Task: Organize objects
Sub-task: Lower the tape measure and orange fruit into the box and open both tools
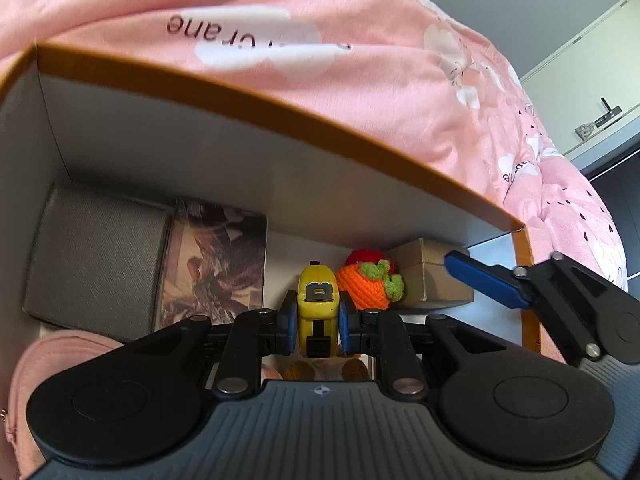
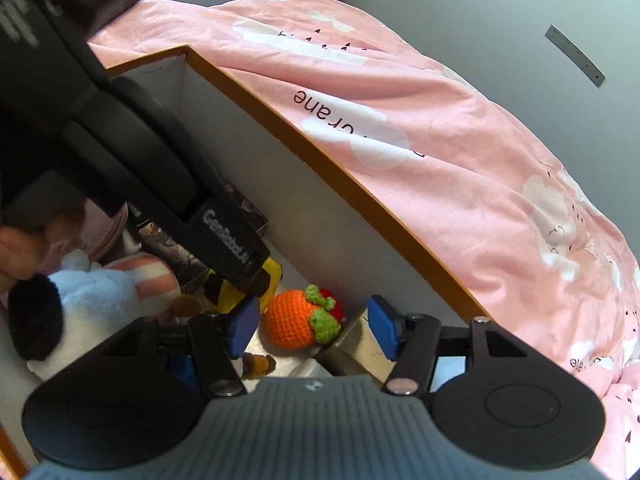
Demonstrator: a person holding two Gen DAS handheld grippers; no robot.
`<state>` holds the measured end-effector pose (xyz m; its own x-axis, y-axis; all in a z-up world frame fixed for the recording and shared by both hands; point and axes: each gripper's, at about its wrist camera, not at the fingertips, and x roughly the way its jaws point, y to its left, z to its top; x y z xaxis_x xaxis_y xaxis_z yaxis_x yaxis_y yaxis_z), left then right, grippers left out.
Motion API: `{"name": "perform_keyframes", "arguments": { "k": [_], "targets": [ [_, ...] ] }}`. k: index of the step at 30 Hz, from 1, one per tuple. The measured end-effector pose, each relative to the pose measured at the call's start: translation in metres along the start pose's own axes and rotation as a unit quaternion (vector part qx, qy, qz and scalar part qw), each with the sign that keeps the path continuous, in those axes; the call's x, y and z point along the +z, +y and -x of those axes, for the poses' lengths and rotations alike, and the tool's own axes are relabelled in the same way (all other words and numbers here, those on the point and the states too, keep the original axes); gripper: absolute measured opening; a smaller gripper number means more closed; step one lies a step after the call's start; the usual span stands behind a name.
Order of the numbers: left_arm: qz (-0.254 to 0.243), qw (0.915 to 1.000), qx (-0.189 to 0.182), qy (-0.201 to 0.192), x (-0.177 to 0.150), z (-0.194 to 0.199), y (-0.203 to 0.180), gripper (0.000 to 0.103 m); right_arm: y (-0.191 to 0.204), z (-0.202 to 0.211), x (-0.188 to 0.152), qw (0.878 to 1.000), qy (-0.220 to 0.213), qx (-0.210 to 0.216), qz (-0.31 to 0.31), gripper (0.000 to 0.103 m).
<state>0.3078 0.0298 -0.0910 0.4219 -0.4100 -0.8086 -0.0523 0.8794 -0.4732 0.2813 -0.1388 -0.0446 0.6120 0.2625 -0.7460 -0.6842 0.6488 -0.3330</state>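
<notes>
The yellow tape measure [image 1: 317, 312] sits tight between the two blue pads of my left gripper [image 1: 318, 322]. I am holding it low inside the cardboard box [image 1: 280, 116], just in front of the far wall.

Right beside it is an orange knitted fruit [image 1: 366, 286] with green leaves, and something red and knitted peeks out behind that. Next comes a small brown box [image 1: 430, 276] in the corner. On the other side lie a picture book [image 1: 216, 268] and a grey case [image 1: 96, 256]. A fluffy toy [image 2: 86, 300] is near me in the box too. The box rests against a pink blanket [image 1: 320, 40].

My right gripper [image 2: 312, 330] is wide open and holds nothing. It hangs over the orange fruit and the small brown box.

I think I am at the putting-in step. Next I should lower the tape measure onto the bare white floor of the box, then let go gently. I must keep my two grippers from bumping, as they are close.
</notes>
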Motion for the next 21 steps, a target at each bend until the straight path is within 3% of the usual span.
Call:
{"name": "perform_keyframes", "arguments": {
  "k": [6, 13, 21],
  "targets": [
    [-0.001, 0.9998, 0.021, -0.002, -0.004, 0.001, -0.001, 0.022, -0.003, 0.005, -0.004, 1.0, 0.004, 0.004, -0.011, 0.062],
    [-0.043, 0.9952, 0.074, -0.048, -0.011, 0.022, -0.014, 0.043, -0.006, 0.013, -0.007, 1.0, 0.002, 0.001, -0.014, 0.063],
    [-0.085, 0.9868, 0.095, -0.099, -0.027, 0.054, -0.031, 0.043, -0.007, 0.032, -0.007, 1.0, -0.012, -0.006, -0.014, 0.065]
  ]
}}
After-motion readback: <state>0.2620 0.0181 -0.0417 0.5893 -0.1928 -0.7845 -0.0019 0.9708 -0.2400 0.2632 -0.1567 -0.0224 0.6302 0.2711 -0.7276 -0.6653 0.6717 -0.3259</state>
